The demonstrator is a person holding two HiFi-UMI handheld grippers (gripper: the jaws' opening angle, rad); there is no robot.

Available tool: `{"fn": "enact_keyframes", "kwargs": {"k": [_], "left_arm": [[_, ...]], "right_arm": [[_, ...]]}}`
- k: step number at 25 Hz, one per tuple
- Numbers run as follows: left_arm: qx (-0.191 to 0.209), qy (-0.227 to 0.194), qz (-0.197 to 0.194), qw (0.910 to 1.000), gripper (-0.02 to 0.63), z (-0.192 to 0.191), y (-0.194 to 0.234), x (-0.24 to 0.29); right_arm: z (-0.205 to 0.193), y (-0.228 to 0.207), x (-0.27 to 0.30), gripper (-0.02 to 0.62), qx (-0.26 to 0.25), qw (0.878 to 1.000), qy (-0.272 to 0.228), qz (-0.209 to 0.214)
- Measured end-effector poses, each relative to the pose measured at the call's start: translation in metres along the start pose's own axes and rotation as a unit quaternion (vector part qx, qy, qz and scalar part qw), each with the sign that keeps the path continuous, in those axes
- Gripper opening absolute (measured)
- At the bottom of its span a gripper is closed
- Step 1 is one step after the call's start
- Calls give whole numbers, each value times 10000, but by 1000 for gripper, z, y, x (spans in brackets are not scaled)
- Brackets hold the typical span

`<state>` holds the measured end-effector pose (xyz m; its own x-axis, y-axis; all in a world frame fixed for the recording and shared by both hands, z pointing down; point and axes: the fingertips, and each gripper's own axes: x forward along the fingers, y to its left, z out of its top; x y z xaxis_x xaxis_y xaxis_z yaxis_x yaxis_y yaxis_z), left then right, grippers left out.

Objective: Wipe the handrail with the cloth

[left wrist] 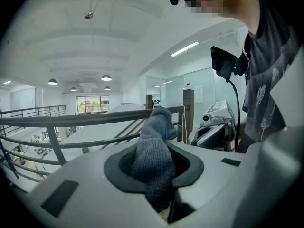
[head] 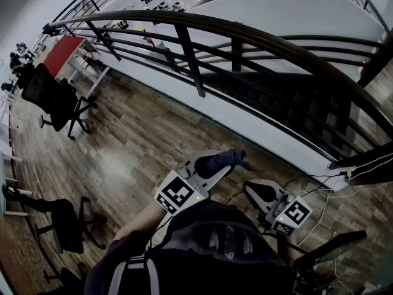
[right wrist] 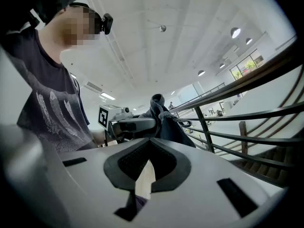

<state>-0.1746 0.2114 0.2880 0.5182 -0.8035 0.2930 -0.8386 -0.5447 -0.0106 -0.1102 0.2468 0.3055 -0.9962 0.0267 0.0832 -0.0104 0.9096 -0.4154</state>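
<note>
Although my own torso cuts off both forearms in the head view, my left gripper plainly pinches the grey cloth, whose lower end is buried between the jaws. I hold it low, pointing toward the handrail, well apart from it. My right gripper sits just beside it, jaws pressed together, empty.

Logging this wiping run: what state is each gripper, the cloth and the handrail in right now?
left gripper: shut on the cloth.
right gripper: shut, empty.
cloth: bunched, sticking up from the left jaws, off the handrail.
handrail: not touched by cloth or gripper.
</note>
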Motion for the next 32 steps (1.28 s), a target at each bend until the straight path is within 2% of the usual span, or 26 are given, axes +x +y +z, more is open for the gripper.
{"fn": "enact_keyframes", "kwargs": {"k": [5,9,12,14,16,19,21,23,26,29,30,32], "left_arm": [[-1,-61,322,9995,97,-14,66,-11],[-14,-204,305,9993,97,-26,134,14],[-240,-171,479,9984,97,-54,196,56],[-563,-120,853,9947,97,-86,257,87],[-768,30,1379,9875,97,-124,338,114],[-750,593,2079,9735,97,-196,468,150],[-522,1106,2421,9625,97,-248,538,183],[-124,1611,2737,9482,97,-291,593,216],[204,2113,3036,9289,97,-326,649,249],[237,2611,3294,9071,97,-349,683,258],[220,2693,3357,9024,95,-353,688,260],[117,2630,3488,8995,95,-355,691,263]], "right_arm": [[20,-28,48,3,-300,9994,9,161],[37,-75,89,3,-325,9993,155,-20],[35,-118,104,3,-53,9990,381,-243],[32,-150,118,3,312,9980,423,-354],[34,-179,148,3,551,9967,473,-362],[39,-215,210,3,780,9936,736,-363],[35,-239,236,4,971,9909,853,-378],[22,-257,244,3,1183,9870,1000,-427],[-4,-268,246,3,1556,9767,1336,-627],[-17,-274,246,3,1834,9681,1537,-743],[-19,-277,243,3,1904,9663,1546,-788],[-21,-284,232,3,2012,9638,1504,-895]]}}
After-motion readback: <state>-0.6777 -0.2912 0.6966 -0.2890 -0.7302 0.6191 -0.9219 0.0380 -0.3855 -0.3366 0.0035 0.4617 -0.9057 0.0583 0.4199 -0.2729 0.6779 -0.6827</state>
